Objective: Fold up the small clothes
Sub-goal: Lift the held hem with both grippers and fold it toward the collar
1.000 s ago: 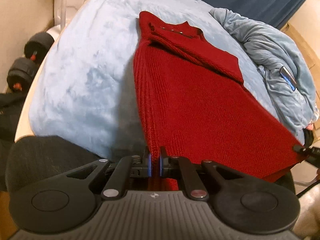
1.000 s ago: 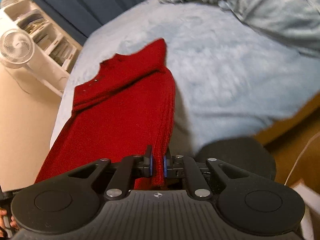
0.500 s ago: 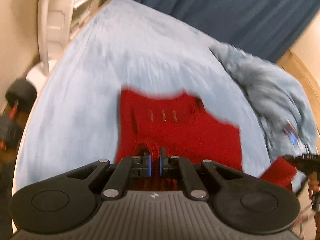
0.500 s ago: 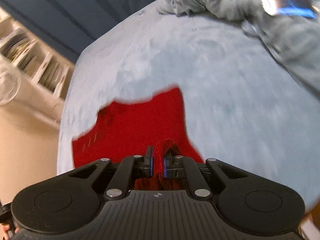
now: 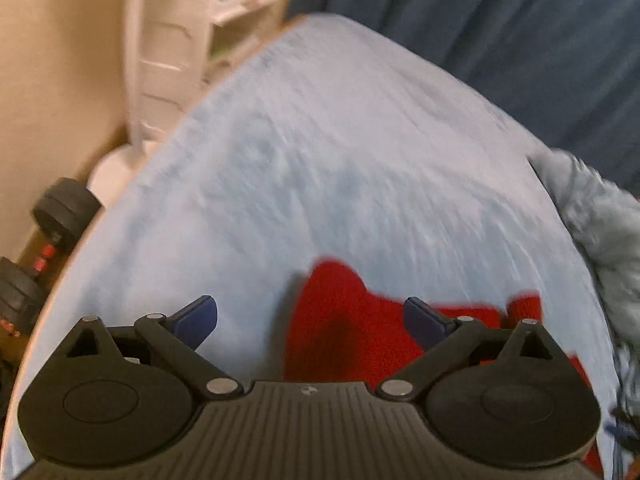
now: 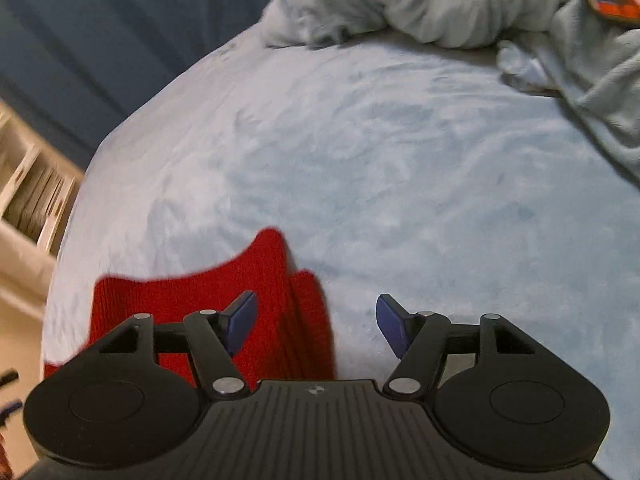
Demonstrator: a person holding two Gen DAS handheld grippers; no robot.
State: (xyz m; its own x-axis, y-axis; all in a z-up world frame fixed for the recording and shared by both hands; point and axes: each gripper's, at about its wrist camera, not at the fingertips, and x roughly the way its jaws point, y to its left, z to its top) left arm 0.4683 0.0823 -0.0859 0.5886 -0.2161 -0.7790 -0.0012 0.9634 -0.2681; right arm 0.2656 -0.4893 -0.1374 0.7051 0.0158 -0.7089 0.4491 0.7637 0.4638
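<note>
We hold our left gripper [image 5: 310, 316] and right gripper [image 6: 316, 320] spread wide, gripping nothing, over the red sweater [image 6: 264, 300] near the bed's [image 6: 400, 160] front edge.

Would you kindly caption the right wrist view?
Open right tool above a folded red sweater on a blue blanket.

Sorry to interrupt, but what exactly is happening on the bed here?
A person with a handheld gripper in each hand is folding a red knit garment on the light blue bedspread. Both the left gripper and the right gripper are open and hold nothing; the garment lies bunched on the bedspread beneath them. A crumpled grey blanket sits farther back.
</note>
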